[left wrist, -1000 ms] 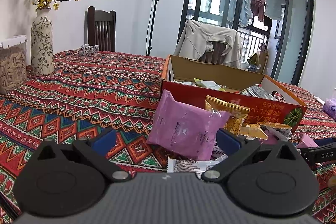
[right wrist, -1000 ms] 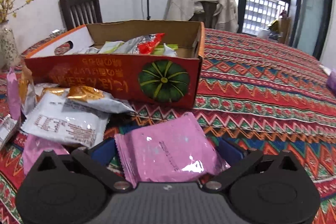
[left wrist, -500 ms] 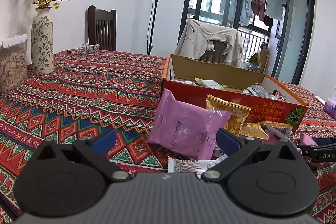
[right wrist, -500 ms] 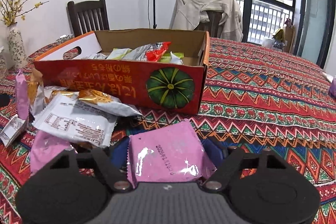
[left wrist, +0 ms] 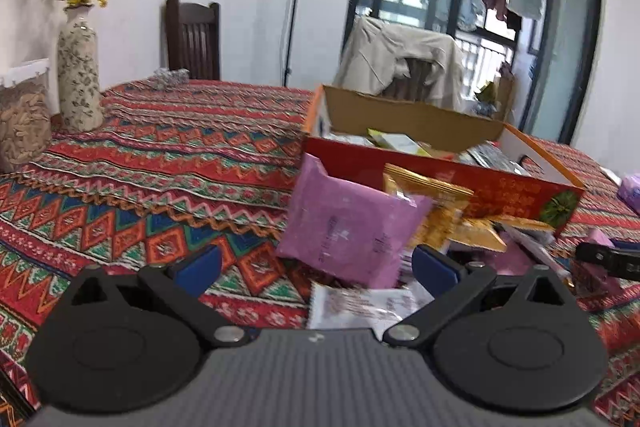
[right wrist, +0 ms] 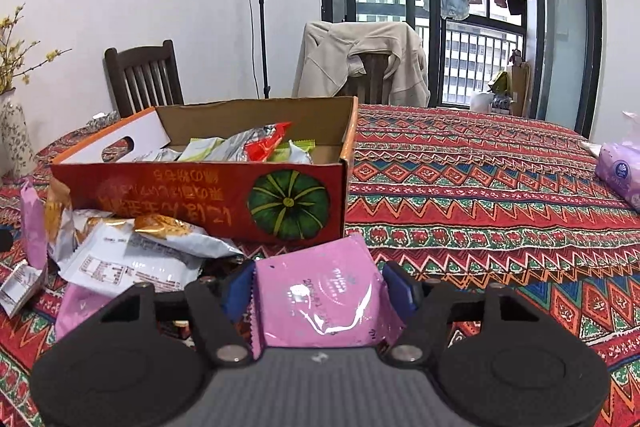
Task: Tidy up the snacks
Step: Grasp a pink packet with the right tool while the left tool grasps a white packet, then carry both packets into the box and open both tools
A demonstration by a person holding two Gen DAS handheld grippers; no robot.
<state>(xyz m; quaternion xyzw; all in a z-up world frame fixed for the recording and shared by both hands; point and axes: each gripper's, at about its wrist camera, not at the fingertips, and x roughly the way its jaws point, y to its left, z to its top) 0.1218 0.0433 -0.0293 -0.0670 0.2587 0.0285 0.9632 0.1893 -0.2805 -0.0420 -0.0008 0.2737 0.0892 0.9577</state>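
the left gripper hangs low over the patterned tablecloth, its blue fingertips wide apart with nothing between them. just beyond its right finger a pink packet stands tilted against a yellow packet, both leaning on the near wall of the red cardboard box. a white packet lies flat close under the gripper. far left stand a flowered vase and a jar.

Upside-down yellow lettering on the red box, illegible; faint print on pink packet.
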